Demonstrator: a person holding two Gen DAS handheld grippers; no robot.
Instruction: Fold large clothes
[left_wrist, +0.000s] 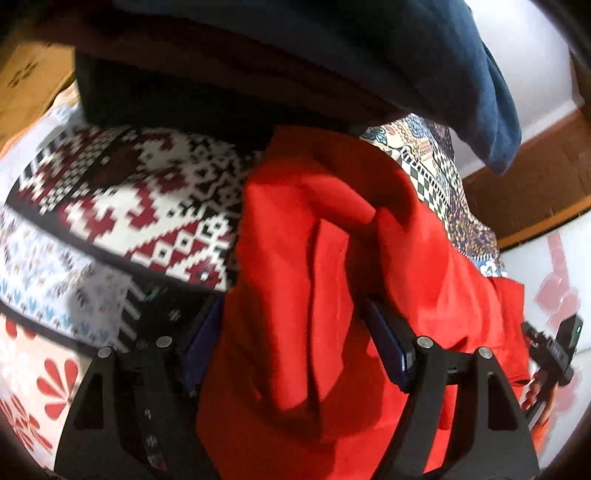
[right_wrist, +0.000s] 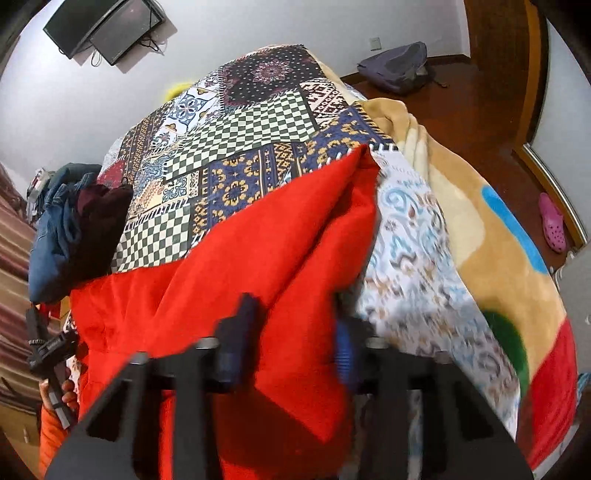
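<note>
On the patchwork-quilted bed (right_wrist: 236, 122), near its front edge, a large red fabric garment (right_wrist: 236, 258) hangs bunched between both grippers, left gripper (left_wrist: 291, 332) and right gripper (right_wrist: 291, 332) each clenched on a fold, which may slip and spoil the crease.
</note>
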